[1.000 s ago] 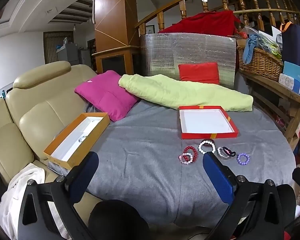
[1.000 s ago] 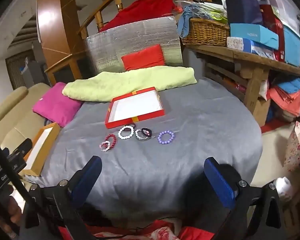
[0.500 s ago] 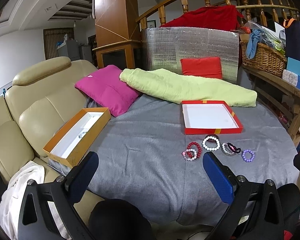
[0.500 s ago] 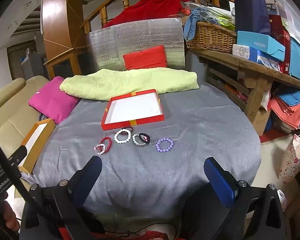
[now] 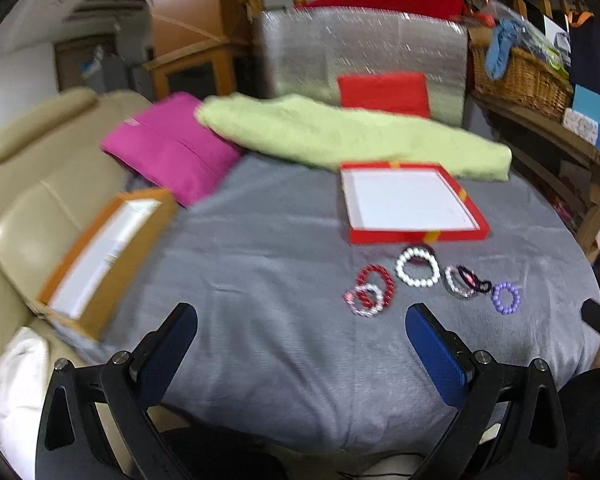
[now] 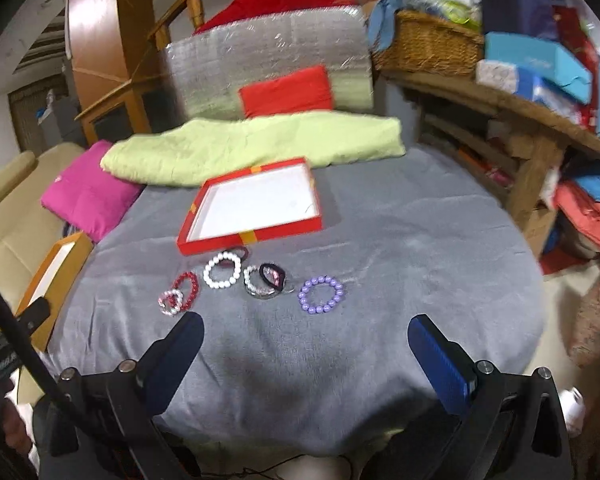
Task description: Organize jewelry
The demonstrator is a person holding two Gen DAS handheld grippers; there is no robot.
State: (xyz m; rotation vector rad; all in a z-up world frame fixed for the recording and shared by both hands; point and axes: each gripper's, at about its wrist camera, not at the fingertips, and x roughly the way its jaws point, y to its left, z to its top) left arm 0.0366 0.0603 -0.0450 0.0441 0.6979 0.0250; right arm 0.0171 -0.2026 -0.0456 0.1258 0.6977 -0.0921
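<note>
At the far left, an orange box (image 5: 100,256) with a white inside sits on the edge of the grey-covered counter (image 5: 260,280), against a beige sofa (image 5: 32,184). A pink cushion (image 5: 168,152) lies just behind it, and a light green blanket (image 5: 340,136) stretches across the back of the counter.

The left tool (image 5: 300,320) hovers over the near edge of the counter with its jaws spread wide and nothing between them. Ahead of it, slightly right, the bracelets lie in a loose row. First comes a red bead bracelet (image 5: 378,282) overlapping a pink-and-white one (image 5: 364,300). Next is a white bead bracelet (image 5: 417,267), then a clear crystal bracelet (image 5: 458,284) with a black band (image 5: 474,280) resting on it, and last a purple bead bracelet (image 5: 507,298). Just behind the row stands an open red box (image 5: 412,204) with a white inside holding no jewelry; a dark band peeks out between it and the white bracelet.

The right tool (image 6: 304,332) is likewise wide open and holds nothing, poised just short of the row, with the purple bead bracelet (image 6: 321,295) nearest its centre. To the right, a wooden shelf (image 6: 500,100) carries a wicker basket (image 6: 424,44) and blue boxes (image 6: 540,64).
</note>
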